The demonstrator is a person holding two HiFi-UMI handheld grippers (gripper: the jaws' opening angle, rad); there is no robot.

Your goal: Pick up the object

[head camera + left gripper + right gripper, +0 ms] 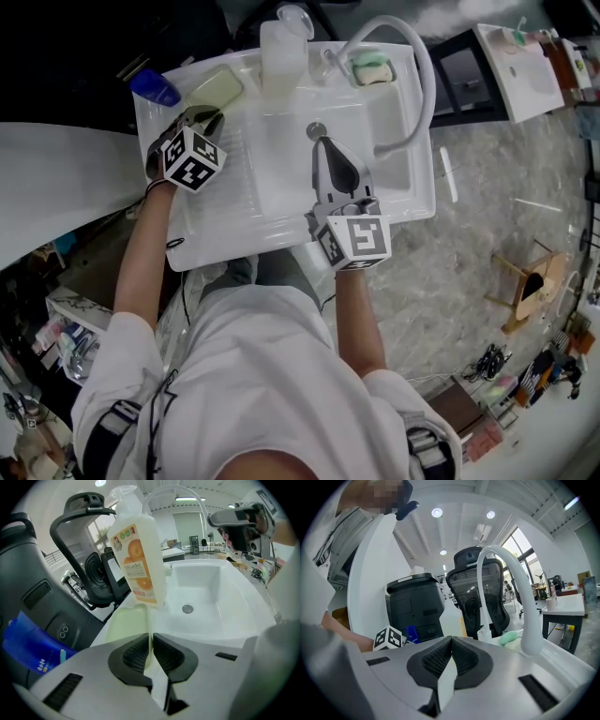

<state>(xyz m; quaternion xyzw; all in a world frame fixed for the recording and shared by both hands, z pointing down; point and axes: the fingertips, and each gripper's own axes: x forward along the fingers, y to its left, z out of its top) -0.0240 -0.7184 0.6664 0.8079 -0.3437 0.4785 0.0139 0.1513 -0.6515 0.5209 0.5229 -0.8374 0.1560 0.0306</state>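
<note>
- On the sink's (pixel 234 239) left rim, a pale green pad (pixel 216 89) lies just ahead of the left tool (pixel 206 114), whose jaws are pressed together on nothing.
- Behind the pad stands a bottle (pixel 281 56).
- Over the basin hangs the right tool (pixel 322 142), well apart from the pad, jaws together, empty.

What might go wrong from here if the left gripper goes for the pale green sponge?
1. The left gripper has its jaws together, so it would likely shove the flat pale green sponge rather than grip it.
2. The detergent bottle stands upright just beyond the sponge; a forward push may topple it.
</note>
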